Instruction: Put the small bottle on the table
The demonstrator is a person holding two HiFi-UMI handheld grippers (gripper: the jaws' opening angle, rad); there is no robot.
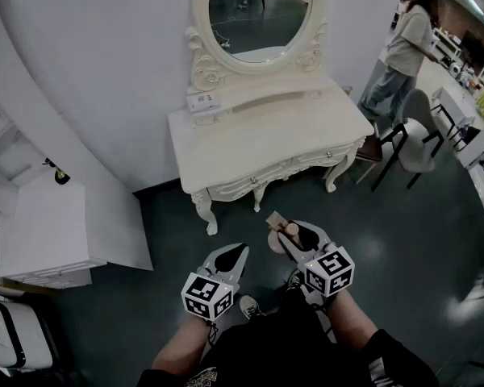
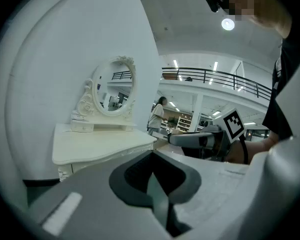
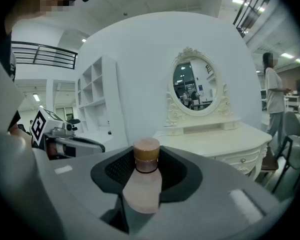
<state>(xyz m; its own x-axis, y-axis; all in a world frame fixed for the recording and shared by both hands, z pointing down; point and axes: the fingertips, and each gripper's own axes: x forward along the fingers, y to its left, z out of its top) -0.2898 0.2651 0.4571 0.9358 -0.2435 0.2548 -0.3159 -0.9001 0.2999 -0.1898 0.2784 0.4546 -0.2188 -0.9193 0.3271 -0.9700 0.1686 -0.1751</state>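
Note:
The small bottle [image 3: 144, 184], pale pink with a tan cap, stands upright between the jaws of my right gripper [image 3: 147, 170], which is shut on it. In the head view the bottle [image 1: 291, 230] hangs over the dark floor, just in front of the cream dressing table [image 1: 266, 139]. My left gripper [image 1: 239, 250] is beside it on the left, its jaws shut with nothing between them; in its own view the left gripper [image 2: 155, 178] shows its pads meeting. The table top [image 3: 235, 140] lies ahead and to the right in the right gripper view.
An oval mirror [image 1: 258, 10] and a small white box [image 1: 203, 101] stand at the table's back. White shelves [image 1: 44, 236] are at the left. A person [image 1: 403, 47] stands at the far right by a chair [image 1: 411, 147].

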